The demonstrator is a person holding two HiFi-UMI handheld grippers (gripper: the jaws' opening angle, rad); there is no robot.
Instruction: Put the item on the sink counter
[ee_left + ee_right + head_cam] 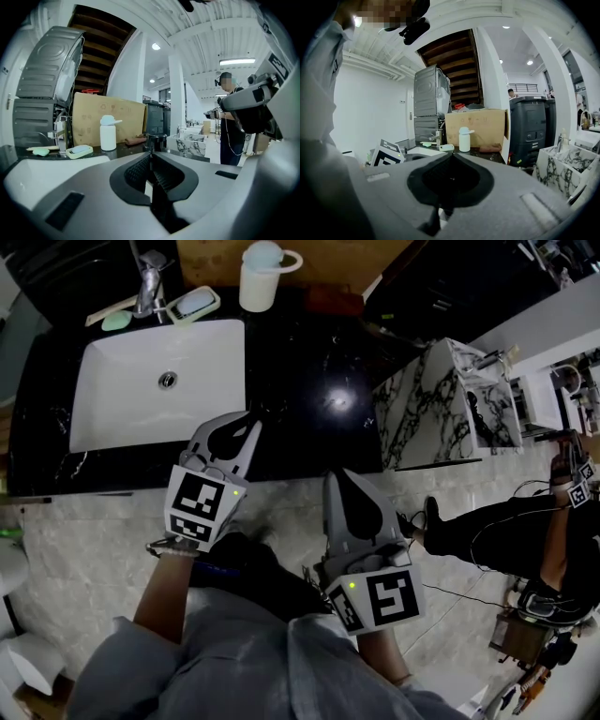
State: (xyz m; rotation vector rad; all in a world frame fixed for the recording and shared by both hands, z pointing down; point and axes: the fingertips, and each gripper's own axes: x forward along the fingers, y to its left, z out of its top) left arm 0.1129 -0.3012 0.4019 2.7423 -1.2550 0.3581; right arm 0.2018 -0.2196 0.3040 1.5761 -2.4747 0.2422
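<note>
A black marble sink counter [309,362] holds a white basin [159,381]. My left gripper [251,421] hovers over the counter's front edge, its jaws together with nothing between them [150,153]. Just beyond its tips, a dark cylindrical thing [157,140] stands on the counter; in the head view it is lost against the black stone. My right gripper [337,479] is lower right, off the counter over the floor, with its jaws also together and empty [450,155].
At the counter's back stand a faucet [148,282], a soap dish [194,304], a white lidded cup [261,276] and a reddish-brown thing [335,301]. A marble-patterned unit [441,409] adjoins on the right. Another person [506,531] stands further right.
</note>
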